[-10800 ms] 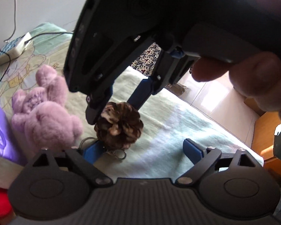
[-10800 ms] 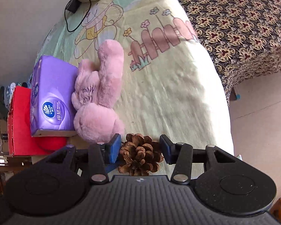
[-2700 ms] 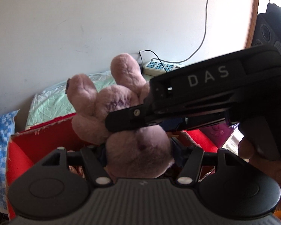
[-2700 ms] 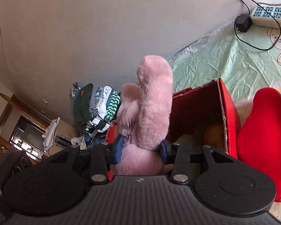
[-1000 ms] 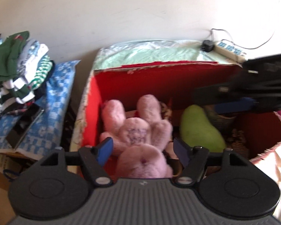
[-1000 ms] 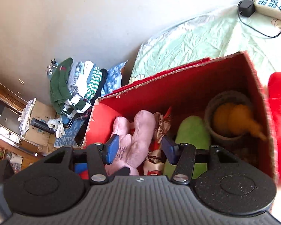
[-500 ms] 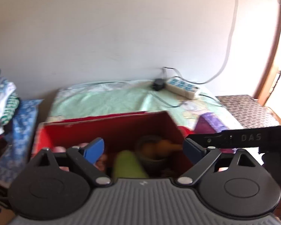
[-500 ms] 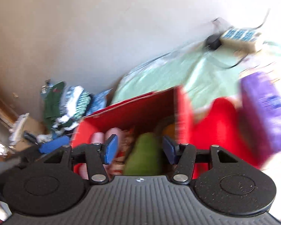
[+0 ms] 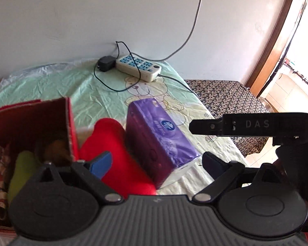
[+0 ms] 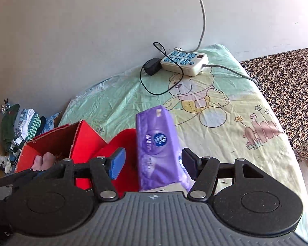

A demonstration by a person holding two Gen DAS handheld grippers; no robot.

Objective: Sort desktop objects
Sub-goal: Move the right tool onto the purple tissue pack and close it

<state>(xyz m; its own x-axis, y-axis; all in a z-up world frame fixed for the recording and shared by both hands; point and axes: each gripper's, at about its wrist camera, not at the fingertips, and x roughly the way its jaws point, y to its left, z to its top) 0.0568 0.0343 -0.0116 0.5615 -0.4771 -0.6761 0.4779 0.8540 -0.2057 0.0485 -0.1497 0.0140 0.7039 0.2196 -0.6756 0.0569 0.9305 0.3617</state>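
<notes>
Bedsheet (image 10: 117,102): red box (image 10: 86,139) holds pink plush (image 10: 44,160).

Counted on the bedsheet: 1 red box (image 10: 86,141), 1 red plush heart (image 9: 113,143), 1 purple tissue pack (image 10: 157,143), 1 power strip (image 10: 184,62) w/ 1 black adapter (image 10: 152,64) beside it. Inside the box, 1 pink plush toy (image 10: 44,160) and 1 green item (image 9: 23,174) are made out; other contents too dim to be counted. 1 clothes pile (image 10: 20,125) is seen off to the side. 2 grippers are in view: left gripper (image 9: 156,163), right gripper (image 10: 153,162), both w/ jaws apart, nothing held.
</notes>
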